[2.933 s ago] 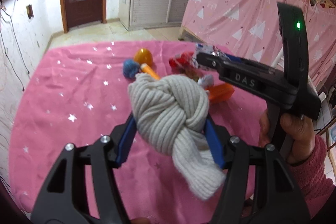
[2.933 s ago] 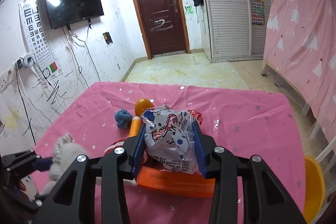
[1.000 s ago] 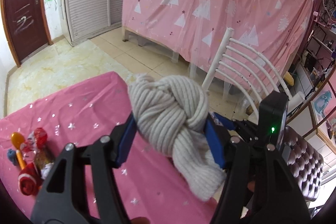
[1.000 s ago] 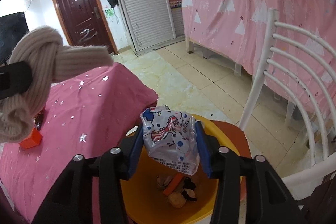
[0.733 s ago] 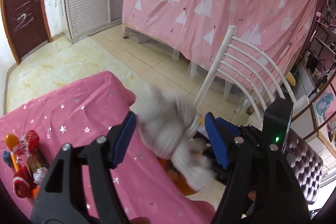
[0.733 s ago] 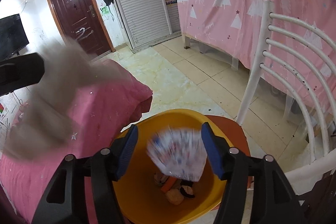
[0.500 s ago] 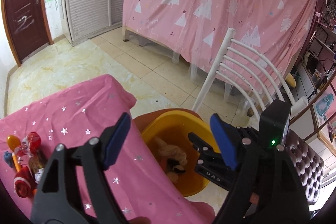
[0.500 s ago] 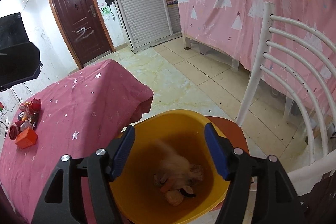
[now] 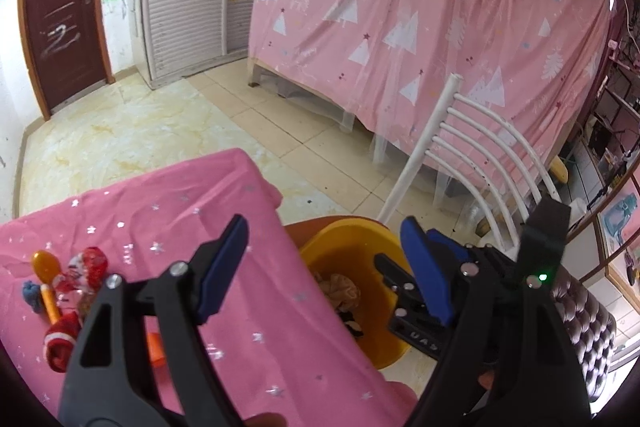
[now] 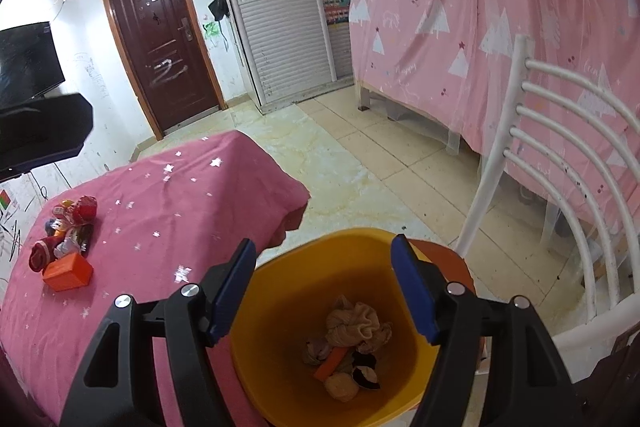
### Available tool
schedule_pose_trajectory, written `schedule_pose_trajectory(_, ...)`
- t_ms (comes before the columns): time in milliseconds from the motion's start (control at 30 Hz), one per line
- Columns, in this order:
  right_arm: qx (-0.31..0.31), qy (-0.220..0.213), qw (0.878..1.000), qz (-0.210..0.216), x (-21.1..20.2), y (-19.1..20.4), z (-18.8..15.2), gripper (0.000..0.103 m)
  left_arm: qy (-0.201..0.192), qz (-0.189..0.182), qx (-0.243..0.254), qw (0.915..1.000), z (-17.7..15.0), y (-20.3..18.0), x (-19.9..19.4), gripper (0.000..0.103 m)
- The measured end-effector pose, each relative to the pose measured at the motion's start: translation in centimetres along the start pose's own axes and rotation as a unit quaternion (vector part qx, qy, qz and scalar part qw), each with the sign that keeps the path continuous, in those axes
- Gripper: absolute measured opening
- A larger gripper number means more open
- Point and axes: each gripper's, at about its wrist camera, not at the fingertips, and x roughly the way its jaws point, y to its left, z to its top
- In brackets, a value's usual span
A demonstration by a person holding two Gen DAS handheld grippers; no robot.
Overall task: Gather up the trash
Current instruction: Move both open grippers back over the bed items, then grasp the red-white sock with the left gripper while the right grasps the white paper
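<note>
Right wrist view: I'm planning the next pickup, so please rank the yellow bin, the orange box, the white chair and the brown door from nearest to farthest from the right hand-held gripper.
1. Yellow bin, directly under the open right hand-held gripper.
2. White chair, just right of the bin.
3. Orange box, left, on the pink table.
4. Brown door, on the far wall.

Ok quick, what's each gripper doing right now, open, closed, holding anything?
Left gripper: open, empty, beside the yellow plastic bin.
Right gripper: open, empty, over that bin.
</note>
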Motion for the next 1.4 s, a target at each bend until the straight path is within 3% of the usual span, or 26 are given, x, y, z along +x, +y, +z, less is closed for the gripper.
schedule_pose_trajectory(533, -0.085, -0.001, 0.994, 0.065, 0.2, 11.4, 1.9, 0.067, -0.022, 0.091, -0.065, 0.9935, -2.4, 12.7, -7.0, 0.075)
schedule_pose_trajectory(967, -0.159, 0.015, 0.98, 0.116, 1.3, 21.2, 2.0, 0.067, -0.007, 0.112, -0.1, 0.9887, -6.1, 18.7, -9.3, 0.075)
schedule_pose_trajectory(1400, -0.173, 0.054, 0.973, 0.142, 3.8, 25.0, 1.4, 0.067, 0.035, 0.105, -0.114, 0.9872, -10.8, 21.5, -7.6, 0.075)
